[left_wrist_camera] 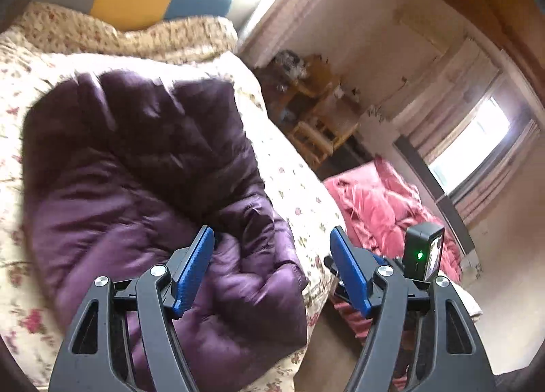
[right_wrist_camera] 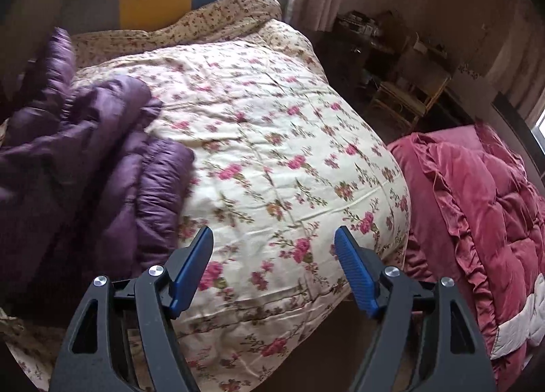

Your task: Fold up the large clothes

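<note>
Jaws: both released, nothing gripped | purple jacket (left_wrist_camera: 143, 167) lies bunched on floral quilt (right_wrist_camera: 272, 140)

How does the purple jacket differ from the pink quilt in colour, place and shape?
The purple jacket is dark and plain; the pink quilt is rose with a ruffled edge. The jacket lies bunched on the flowered bed cover; the quilt lies beside that bed, lower. Both look puffy and stitched in padded sections.

Purple jacket (left_wrist_camera: 136, 170): quilted puffy cloth, slight sheen. Floral bedspread (right_wrist_camera: 272, 140): matt printed cotton. Pink quilt (right_wrist_camera: 483, 194): velvety, ruffled. Gripper fingers (left_wrist_camera: 194, 269): ribbed blue pads, matt black plastic.
</note>
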### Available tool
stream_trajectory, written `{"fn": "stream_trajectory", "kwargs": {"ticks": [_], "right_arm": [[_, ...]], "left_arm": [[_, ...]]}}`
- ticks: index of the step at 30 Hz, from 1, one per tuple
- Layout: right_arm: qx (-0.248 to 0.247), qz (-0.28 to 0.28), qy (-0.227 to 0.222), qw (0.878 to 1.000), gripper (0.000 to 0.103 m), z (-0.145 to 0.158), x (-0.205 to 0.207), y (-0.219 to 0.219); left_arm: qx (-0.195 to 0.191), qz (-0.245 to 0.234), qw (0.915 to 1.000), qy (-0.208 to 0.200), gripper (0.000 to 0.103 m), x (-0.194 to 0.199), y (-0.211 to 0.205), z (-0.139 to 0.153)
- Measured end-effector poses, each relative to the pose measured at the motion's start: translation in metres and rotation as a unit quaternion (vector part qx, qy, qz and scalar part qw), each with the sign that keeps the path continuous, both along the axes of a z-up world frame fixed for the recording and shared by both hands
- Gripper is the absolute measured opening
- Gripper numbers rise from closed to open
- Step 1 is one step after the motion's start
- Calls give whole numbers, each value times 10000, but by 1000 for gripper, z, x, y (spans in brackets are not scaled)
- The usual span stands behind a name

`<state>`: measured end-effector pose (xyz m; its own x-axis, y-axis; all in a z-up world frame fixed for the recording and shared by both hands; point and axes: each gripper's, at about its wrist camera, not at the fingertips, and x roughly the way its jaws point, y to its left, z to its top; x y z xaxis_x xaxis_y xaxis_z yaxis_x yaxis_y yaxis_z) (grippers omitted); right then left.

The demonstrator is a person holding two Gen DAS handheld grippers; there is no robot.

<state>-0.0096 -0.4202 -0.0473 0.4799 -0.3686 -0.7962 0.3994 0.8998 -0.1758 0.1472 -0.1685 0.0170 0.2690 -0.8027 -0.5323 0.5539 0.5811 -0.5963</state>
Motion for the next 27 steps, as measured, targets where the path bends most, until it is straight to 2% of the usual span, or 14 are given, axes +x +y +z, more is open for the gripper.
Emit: {"fn": "stream_trajectory", "kwargs": {"ticks": [3,6,11,16,21,23,24,27], "right_arm": [[-124,206,-105,9997,73,18,0,20],[-230,527,-318,9978,73,43,3,49],[-260,1208,-609,9905,75,77,13,104],[-351,1836,-657,9802,75,92,25,155],[-454,2228,-359,9731,73,74,39,186],[-388,2279,-161,9728,66,59,45,191],[-364,2292,-66,9727,52,52,47,191],[-337,2245,157,9738,29,35,49,188]], "left_arm": [[-10,344,9993,-117,70,3,29,4],[350,852,9956,-152,70,11,58,-6],[1189,1490,9816,-126,70,28,84,-36],[1524,1574,9755,-197,70,37,100,-52],[1637,1560,9736,-327,70,45,93,-56],[1630,1546,9736,-390,70,47,99,-54],[1621,1532,9740,-405,70,47,97,-54],[1608,1464,9748,-491,69,47,93,-53]]}}
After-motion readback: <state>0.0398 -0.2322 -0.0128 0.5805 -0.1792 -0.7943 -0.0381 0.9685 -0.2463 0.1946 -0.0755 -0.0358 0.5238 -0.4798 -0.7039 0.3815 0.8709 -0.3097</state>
